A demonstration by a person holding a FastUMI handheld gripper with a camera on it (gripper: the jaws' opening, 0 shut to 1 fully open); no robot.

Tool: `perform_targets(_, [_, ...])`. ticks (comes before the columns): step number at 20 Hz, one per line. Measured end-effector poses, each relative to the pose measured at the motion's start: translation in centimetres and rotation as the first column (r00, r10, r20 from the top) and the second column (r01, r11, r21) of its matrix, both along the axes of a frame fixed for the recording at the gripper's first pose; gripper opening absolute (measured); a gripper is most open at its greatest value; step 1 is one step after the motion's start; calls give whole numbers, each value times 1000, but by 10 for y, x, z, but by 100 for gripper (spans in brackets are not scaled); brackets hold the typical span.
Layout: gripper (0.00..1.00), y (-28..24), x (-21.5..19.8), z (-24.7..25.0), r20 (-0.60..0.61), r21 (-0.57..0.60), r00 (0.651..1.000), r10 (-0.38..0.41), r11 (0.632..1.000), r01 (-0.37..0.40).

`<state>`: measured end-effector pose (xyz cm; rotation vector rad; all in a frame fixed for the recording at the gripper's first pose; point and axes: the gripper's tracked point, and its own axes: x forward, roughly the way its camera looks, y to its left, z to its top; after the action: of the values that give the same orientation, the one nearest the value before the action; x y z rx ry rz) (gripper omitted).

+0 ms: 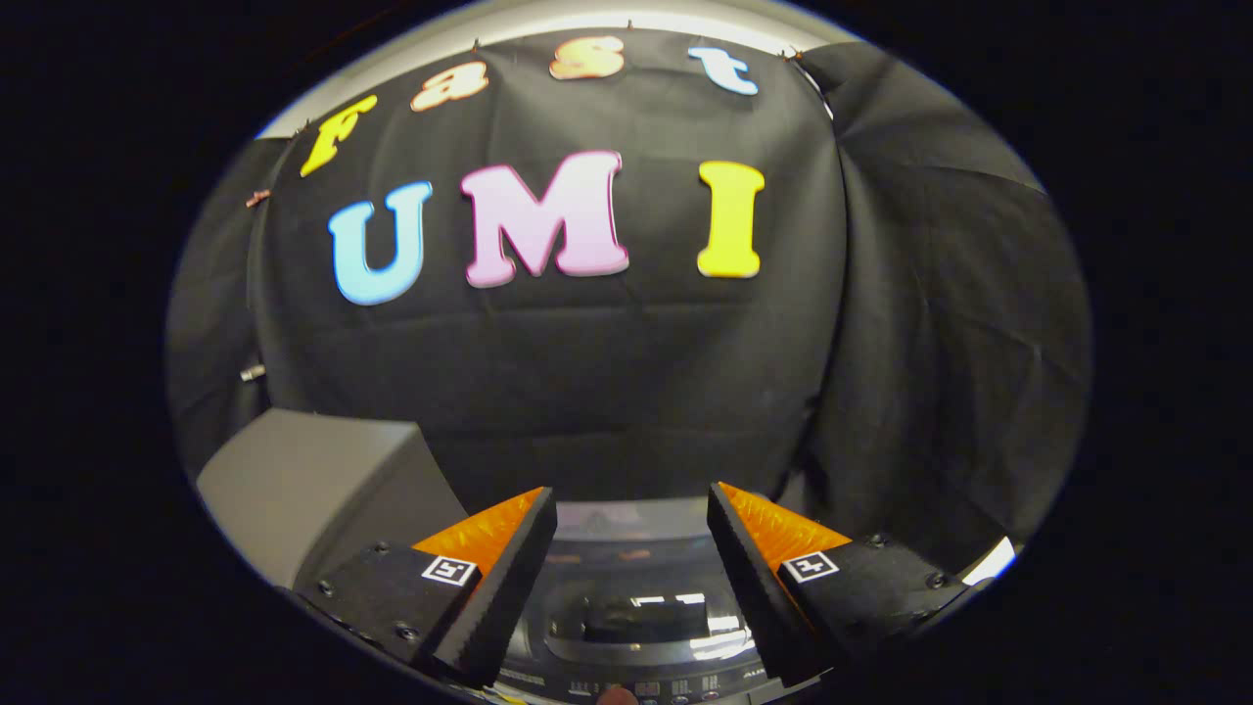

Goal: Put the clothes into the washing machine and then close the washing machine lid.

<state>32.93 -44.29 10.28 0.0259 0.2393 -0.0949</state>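
Note:
My gripper (631, 504) is open, with a wide gap and nothing between its fingers. Below and between the fingers lies the washing machine (631, 627), seen from above: a dark glossy lid with bright reflections, and a strip of control buttons on the side nearest me. Whether the lid is fully down I cannot tell. A fingertip of a person (617, 696) touches the control strip.
A grey box-like block (303, 480) stands to the left of the machine, just beyond my left finger. The booth's black cloth wall hangs close behind the machine and folds around on the right.

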Motion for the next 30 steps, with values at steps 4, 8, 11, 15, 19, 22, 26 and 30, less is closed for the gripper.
perform_targets(4, [97,12,-4,68,158,-8,987,28,1000,-28])
perform_targets(8, [97,15,-10,100,231,-43,973,25,999,-15])
perform_targets(11, [97,22,-14,131,291,-55,956,26,998,-11])
perform_targets(15, [97,31,-14,148,318,-95,947,40,995,-10])
perform_targets(19, [97,38,-19,157,334,-106,941,49,994,-14])
perform_targets(22, [97,39,-18,164,355,-87,934,45,996,-15])
perform_targets(26, [97,38,-14,159,337,-79,941,37,997,-10])
perform_targets(30, [97,39,-13,159,333,-80,942,37,997,-11])
